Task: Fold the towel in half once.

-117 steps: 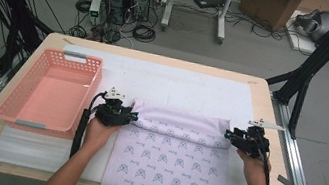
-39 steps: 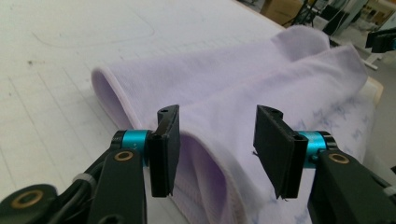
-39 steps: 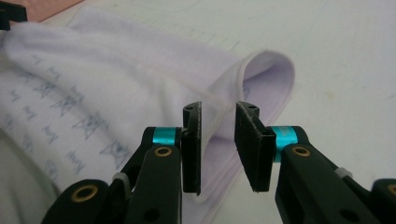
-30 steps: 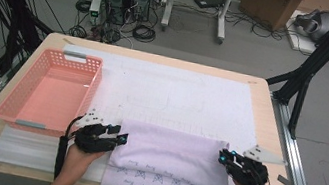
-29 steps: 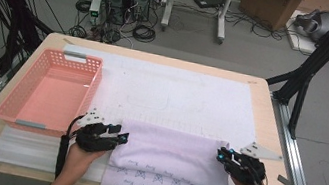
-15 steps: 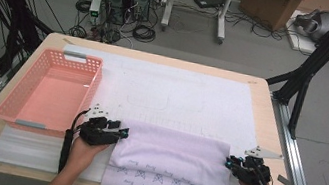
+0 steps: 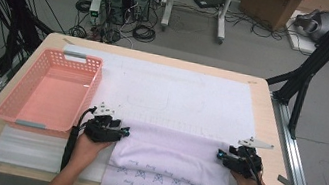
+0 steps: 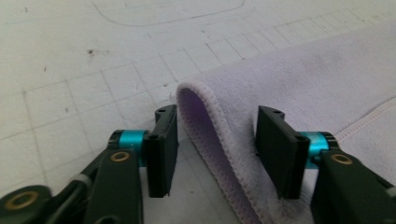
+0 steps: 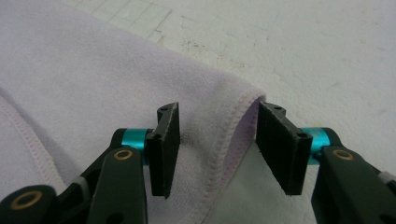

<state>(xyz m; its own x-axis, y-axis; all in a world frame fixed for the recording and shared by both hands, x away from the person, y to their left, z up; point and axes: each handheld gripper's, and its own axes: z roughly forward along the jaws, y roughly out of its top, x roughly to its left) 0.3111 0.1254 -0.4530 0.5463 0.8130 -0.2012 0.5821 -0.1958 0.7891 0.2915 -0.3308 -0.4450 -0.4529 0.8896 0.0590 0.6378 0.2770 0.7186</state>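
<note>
A lavender towel [image 7: 172, 157] lies folded over on itself at the near side of the table, its patterned part hanging toward the front edge. My left gripper [image 7: 123, 130] is at the fold's left end. In the left gripper view its jaws [image 8: 217, 149] stand apart around the towel's hemmed edge [image 8: 210, 121]; they have just been closing a little, with a gap still beside the left pad. My right gripper [image 7: 220, 155] is at the fold's right end. Its jaws [image 9: 217, 149] have just been opening, and the towel's corner [image 9: 224, 121] lies loose between them.
A pink basket [image 7: 96, 81] stands at the left of the table, close to my left hand. A white gridded mat [image 7: 178, 90] covers the middle and far part. A white foam sheet [image 7: 31, 146] lies in front of the basket.
The towel's far edge has been drawn toward the near side into a fold. Over the last second both hands sank slightly, and the right hand shifted right, off the towel's edge.
</note>
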